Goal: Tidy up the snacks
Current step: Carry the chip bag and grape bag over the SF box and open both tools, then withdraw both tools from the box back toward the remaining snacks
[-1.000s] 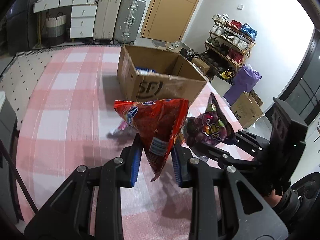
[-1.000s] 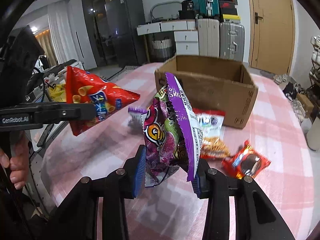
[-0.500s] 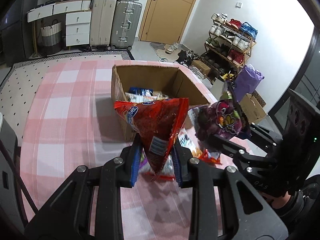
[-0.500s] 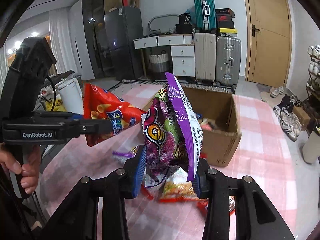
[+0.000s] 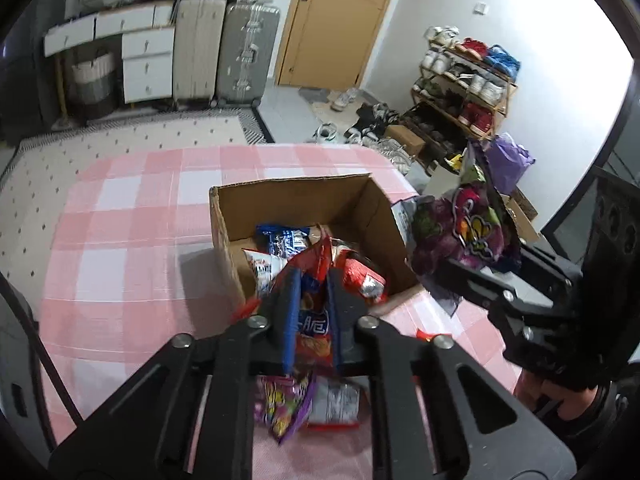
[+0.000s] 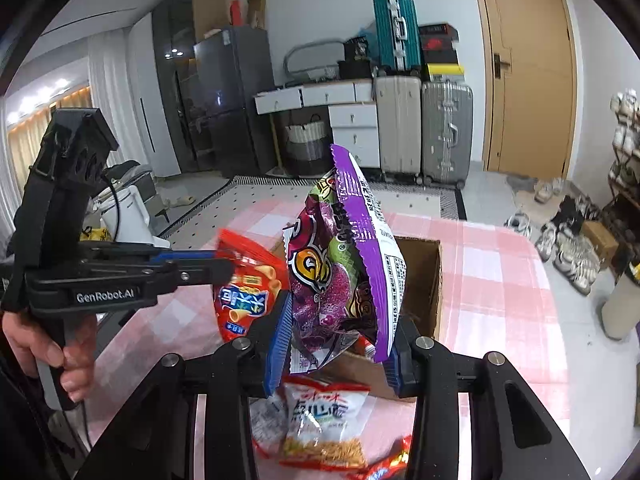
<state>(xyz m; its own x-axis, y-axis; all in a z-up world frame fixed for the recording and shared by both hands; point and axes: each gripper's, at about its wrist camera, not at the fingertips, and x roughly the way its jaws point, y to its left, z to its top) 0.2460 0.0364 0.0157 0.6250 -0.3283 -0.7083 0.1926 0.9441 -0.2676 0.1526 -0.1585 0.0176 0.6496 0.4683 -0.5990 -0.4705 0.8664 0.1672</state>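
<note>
Both wrist views close above cardboard box.

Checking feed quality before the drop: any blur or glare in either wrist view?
Left wrist view: fisheye bending, the red bag and loose packets beneath blurred, bright wall at right. Right wrist view: sharper; print on the purple bag shows clearly, the red bag's edge slightly smeared, mild glare at left.

Sitting at twelve o'clock: one brown cardboard box; two upright hard-shell suitcases; two black two-finger grippers are holding bags.
</note>
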